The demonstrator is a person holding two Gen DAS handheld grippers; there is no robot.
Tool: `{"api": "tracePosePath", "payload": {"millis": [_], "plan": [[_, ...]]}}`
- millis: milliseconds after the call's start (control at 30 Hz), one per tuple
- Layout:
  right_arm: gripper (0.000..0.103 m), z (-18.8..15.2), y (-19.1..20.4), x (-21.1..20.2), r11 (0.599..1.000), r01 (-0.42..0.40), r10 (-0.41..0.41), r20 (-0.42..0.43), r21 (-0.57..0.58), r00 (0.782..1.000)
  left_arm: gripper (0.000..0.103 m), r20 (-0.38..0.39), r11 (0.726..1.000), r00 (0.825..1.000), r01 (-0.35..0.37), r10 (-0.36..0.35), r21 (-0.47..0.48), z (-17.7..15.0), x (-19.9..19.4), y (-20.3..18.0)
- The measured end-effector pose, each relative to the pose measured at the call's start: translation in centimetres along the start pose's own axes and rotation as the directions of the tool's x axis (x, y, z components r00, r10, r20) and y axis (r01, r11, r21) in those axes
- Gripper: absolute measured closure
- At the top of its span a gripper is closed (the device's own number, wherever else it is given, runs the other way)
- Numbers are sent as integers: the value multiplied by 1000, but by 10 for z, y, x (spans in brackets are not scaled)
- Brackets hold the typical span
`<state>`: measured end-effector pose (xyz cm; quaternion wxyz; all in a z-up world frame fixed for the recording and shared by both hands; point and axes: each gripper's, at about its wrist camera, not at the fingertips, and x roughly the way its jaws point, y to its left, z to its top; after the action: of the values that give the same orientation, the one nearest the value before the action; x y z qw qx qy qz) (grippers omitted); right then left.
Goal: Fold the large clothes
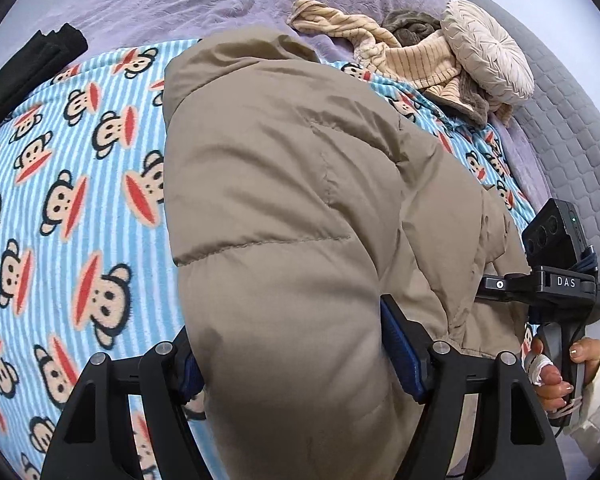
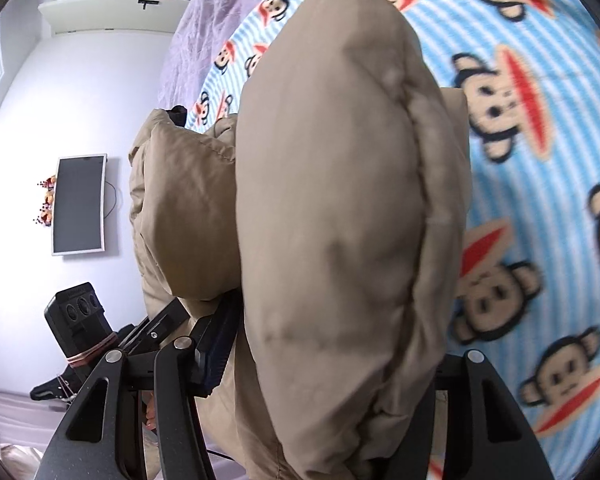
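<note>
your left gripper pinches a thick fold of the tan puffer jacket, which fills the centre of the frame over the blue striped monkey blanket. your right gripper is clamped on another padded fold of the jacket at centre frame, with a wall screen at left.
</note>
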<state>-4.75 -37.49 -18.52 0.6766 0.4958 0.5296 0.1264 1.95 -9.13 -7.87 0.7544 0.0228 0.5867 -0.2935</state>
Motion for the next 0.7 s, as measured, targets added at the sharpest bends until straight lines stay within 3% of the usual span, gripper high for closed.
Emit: {"api": "tracePosePath", "payload": {"millis": [300,433,700], "plan": [[44,-24,60,89,999,-18,17,-19,-27,1000,28,33,999,998,-45,45,-19,6,-50,117],[44,-11,84,120,997,-12,8,-54,-77,999,28,45,994,994,-95,98,-58,8,-53,162],[44,5,64,131,991,61,-71,-79,-120,994,27,34,982,987,-153,158,-114,12,-33,207]]}}
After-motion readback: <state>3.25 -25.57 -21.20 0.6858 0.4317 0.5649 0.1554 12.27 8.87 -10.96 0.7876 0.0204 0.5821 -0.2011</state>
